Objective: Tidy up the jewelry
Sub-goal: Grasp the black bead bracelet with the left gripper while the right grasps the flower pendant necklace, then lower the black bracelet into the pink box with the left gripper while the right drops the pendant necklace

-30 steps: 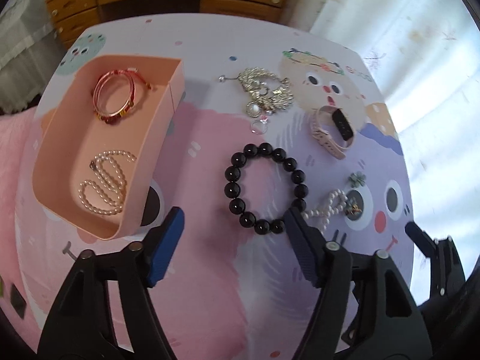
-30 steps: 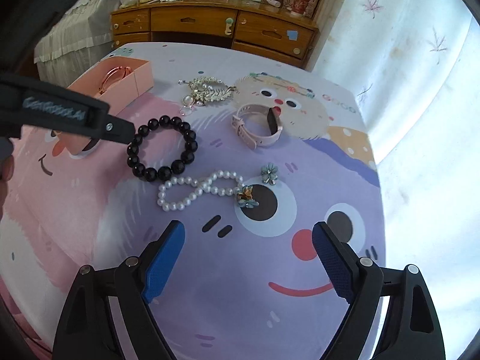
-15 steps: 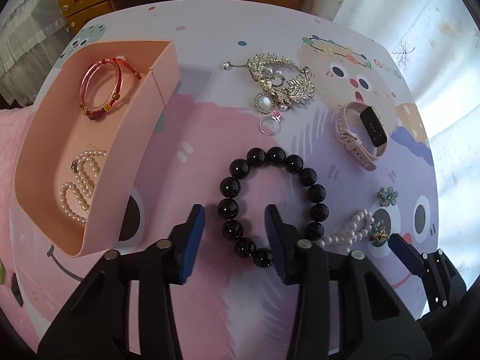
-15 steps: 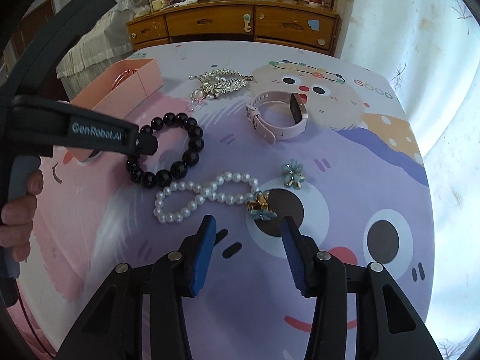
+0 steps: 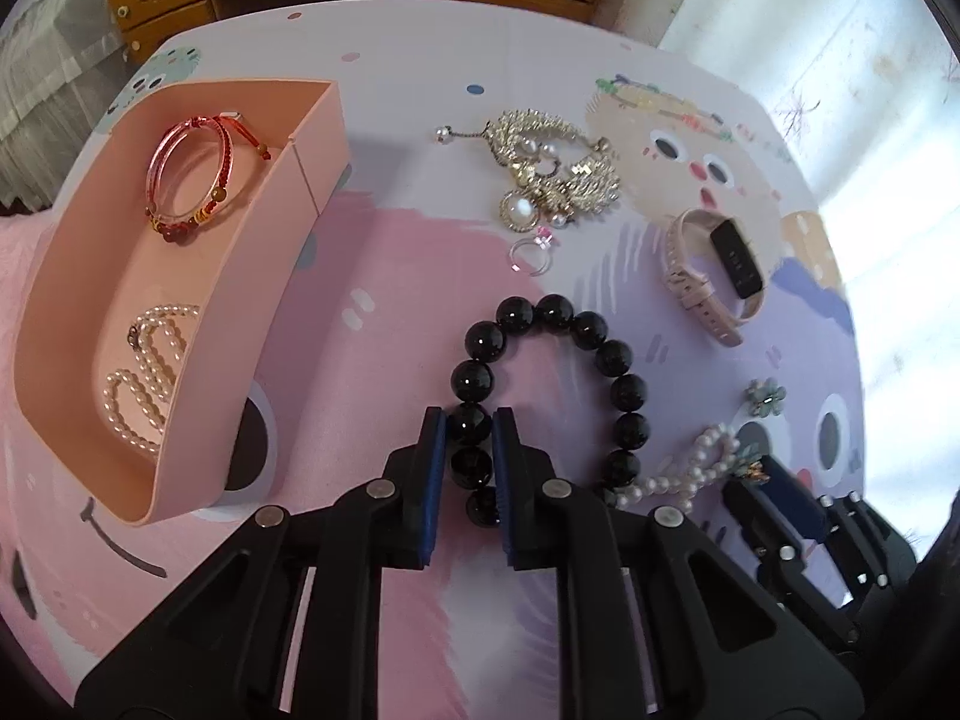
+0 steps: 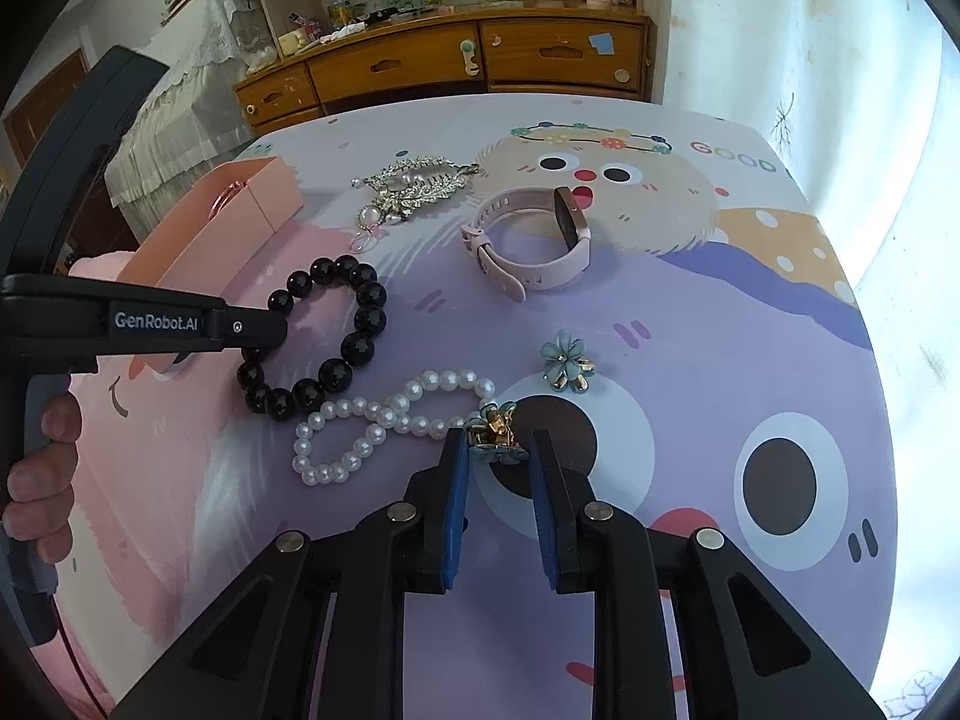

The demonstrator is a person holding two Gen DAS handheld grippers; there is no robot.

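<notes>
- Left gripper: jaws closing, blue pads pressed on either side of one bead of the black bead bracelet, which lies flat on the table.
- Right gripper: jaws closing around the flower clasp of the pearl bracelet; pads just beside it, contact unclear.
- Pink box left of the left gripper, holding a red bangle and a pearl string.
- Beyond the beads: clear ring, gold brooch pile, pink watch.
- Blue flower lies near the clasp, apart from it.
</notes>
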